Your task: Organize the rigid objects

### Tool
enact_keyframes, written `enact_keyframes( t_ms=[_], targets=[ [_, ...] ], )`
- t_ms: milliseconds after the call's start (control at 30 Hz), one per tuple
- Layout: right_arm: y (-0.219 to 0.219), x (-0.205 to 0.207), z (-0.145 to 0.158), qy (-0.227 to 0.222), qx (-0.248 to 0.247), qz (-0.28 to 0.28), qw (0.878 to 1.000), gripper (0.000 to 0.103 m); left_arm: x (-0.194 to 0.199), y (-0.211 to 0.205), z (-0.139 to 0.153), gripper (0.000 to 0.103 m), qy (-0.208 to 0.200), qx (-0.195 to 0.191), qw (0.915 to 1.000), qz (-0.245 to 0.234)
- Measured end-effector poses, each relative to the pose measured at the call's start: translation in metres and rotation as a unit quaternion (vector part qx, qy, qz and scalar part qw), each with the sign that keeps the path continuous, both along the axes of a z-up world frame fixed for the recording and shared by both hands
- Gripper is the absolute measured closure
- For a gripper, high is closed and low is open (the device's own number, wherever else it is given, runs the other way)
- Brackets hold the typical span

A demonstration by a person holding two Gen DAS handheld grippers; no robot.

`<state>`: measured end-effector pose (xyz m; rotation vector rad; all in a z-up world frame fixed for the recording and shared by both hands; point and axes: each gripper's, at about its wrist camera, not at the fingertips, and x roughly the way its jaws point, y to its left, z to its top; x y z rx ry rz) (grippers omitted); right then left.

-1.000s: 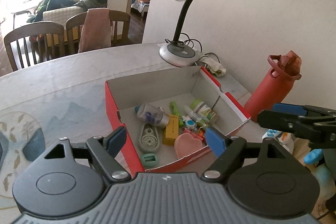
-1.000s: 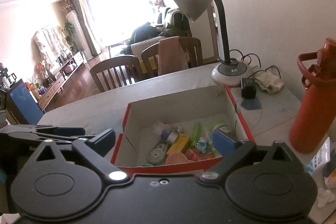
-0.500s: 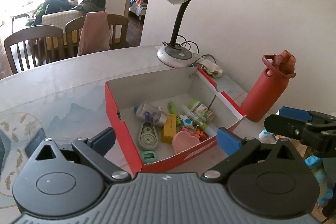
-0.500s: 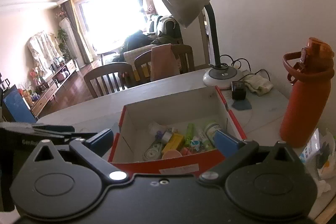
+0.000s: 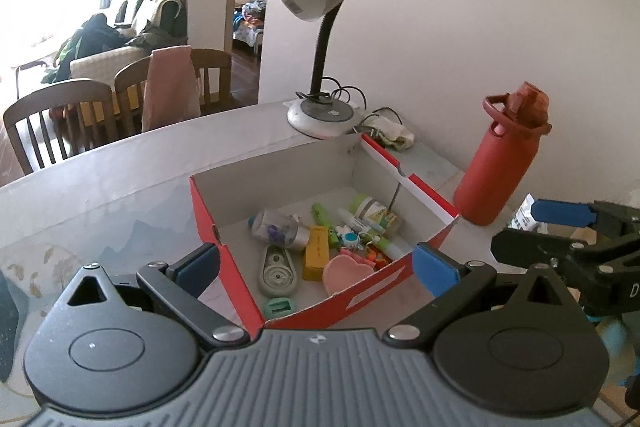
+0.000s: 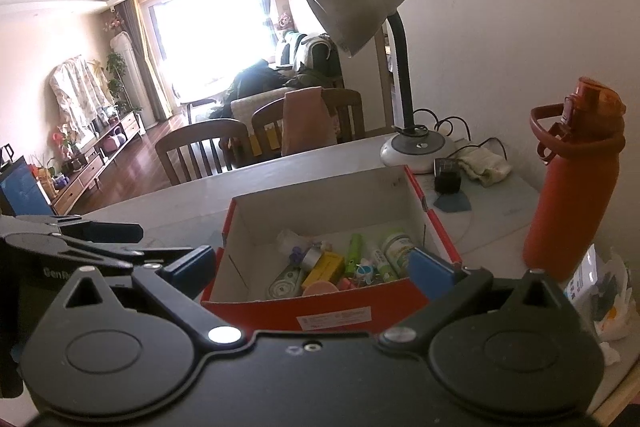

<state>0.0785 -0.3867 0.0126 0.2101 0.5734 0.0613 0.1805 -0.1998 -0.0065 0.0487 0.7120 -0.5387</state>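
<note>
Left wrist view: left gripper [image 5: 316, 269] spread wide, nothing between the blue pads; its jaws have just been opening. It hangs over the near corner of the red shoebox [image 5: 224, 255] on the pale table [image 5: 100, 195]. This view looks down into the box, so the contents read clearly, left to right: clear bottle with purple print [image 5: 278, 229] lying on its side, grey-green correction tape dispenser [image 5: 277, 271], small green sharpener [image 5: 280, 307] at the near wall, yellow block [image 5: 316, 257], pink heart-shaped dish [image 5: 347, 273], green marker [image 5: 322, 215], white pen [image 5: 362, 225], green-capped jar [image 5: 374, 209] on its side. Desk lamp [image 5: 320, 3] behind the box, red water bottle [image 5: 500, 163] upright just beside the box's right corner. Right gripper [image 5: 560, 227] enters from the right edge, seen side-on.

Right wrist view: right gripper [image 6: 312, 269] also wide apart, holding nothing, lower over the box's labelled short wall, so the near items are partly hidden and the sharpener is out of sight. Only this view shows a black charger [image 6: 447, 179] and a cream cloth [image 6: 484, 167] by the lamp base, crumpled wrappers [image 6: 604, 291] at the right edge, plus the left gripper side-on at far left.
</note>
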Motion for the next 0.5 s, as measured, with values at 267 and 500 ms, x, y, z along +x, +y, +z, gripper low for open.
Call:
enact_keyframes(
  t_ms=[267,500],
  targets=[
    [0.0016,0.0000,-0.0018,0.004,0.001,0.000,1.000,0.001,-0.0030,-0.0076,-0.0046,0.000,0.000,0.014,0.9998,-0.015],
    [0.0030,0.0017,-0.0041,0.011,0.009,-0.002,1.000,0.001,-0.0028,-0.0073,-0.0081,0.000,0.008,0.014,0.9997,-0.019]
  ],
)
